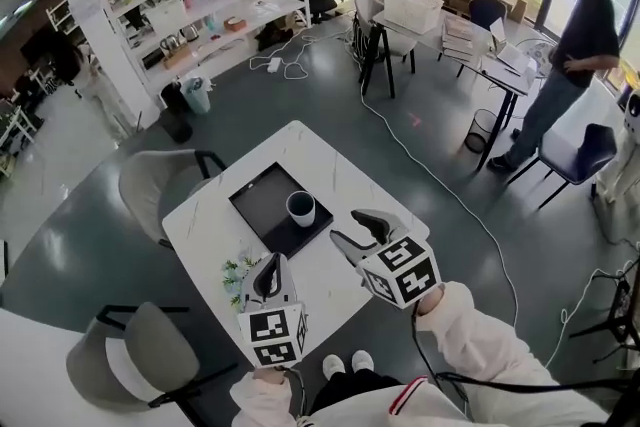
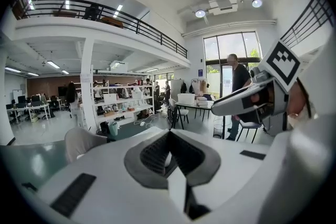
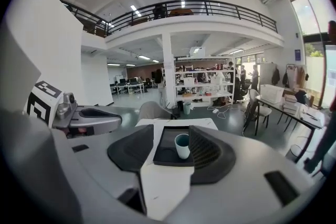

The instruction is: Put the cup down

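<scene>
A white cup [image 1: 300,207] with a dark inside stands upright on a black tray [image 1: 262,200] in the middle of the white table [image 1: 320,160]. My right gripper [image 1: 350,227] hovers just right of and nearer than the cup, open and holding nothing. In the right gripper view the cup [image 3: 182,145] on the tray [image 3: 164,155] shows in the gap of that gripper [image 3: 172,136], some way ahead of the jaws. My left gripper [image 1: 268,267] hangs over the table's near edge, shut and empty. The left gripper view shows its pads together [image 2: 169,144] and the right gripper [image 2: 252,99] beside it.
A small green plant [image 1: 237,268] lies on the table by the left gripper. Grey chairs stand at the table's left [image 1: 150,190] and near left [image 1: 140,355]. A person [image 1: 575,55] stands by desks at the far right. A cable [image 1: 440,185] runs along the floor to the right.
</scene>
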`<state>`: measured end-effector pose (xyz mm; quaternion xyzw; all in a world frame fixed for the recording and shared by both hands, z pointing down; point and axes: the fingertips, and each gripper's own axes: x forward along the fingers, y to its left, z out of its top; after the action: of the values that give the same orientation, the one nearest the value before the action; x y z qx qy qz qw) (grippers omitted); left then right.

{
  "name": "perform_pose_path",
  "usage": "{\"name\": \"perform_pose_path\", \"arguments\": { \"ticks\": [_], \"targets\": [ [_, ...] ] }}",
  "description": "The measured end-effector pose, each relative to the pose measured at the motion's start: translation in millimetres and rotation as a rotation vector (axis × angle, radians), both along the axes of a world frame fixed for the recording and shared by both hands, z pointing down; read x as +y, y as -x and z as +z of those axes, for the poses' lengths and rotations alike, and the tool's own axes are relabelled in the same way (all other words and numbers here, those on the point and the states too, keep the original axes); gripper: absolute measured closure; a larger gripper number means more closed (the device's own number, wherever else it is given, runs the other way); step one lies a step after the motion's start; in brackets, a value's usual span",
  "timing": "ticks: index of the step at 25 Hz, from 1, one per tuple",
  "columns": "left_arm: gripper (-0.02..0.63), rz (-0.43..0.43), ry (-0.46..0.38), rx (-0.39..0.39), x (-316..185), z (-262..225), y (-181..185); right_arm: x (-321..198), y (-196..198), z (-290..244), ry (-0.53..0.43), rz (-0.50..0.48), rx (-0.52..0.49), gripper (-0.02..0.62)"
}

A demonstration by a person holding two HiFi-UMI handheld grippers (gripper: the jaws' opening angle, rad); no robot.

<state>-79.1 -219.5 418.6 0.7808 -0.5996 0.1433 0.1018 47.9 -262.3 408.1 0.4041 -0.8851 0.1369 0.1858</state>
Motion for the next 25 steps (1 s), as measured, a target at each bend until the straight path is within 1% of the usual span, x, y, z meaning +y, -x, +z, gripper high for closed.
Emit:
{"name": "perform_pose_path", "arguments": {
  "ticks": [7,13,14,15,18,21,25],
  "targets": [
    [0.598,0.069,-0.041,-0.029,37,-15,-18,44,-18,-18,-0.058,0.045,-0.056,0.382],
    [0.598,0.096,-0.05,-0.021,65,-14,-26,77,-27,-21,-0.068,0.084,-0.115,0.382],
    [0.598,0.1,-0.053,-0.019,69,-15,-28,82,-29,-22,-0.073,0.09,-0.123,0.385],
    [0.598,0.104,-0.056,-0.017,73,-16,-29,87,-30,-23,-0.079,0.098,-0.131,0.407],
    [0.597,0.117,-0.063,-0.016,82,-17,-34,97,-35,-23,-0.101,0.121,-0.155,0.41],
    [0.598,0.124,-0.069,-0.019,88,-17,-34,105,-42,-21,-0.12,0.151,-0.171,0.484],
    [0.598,0.123,-0.062,-0.013,95,-14,-31,114,-44,-19,-0.127,0.176,-0.194,0.545]
  ]
}}
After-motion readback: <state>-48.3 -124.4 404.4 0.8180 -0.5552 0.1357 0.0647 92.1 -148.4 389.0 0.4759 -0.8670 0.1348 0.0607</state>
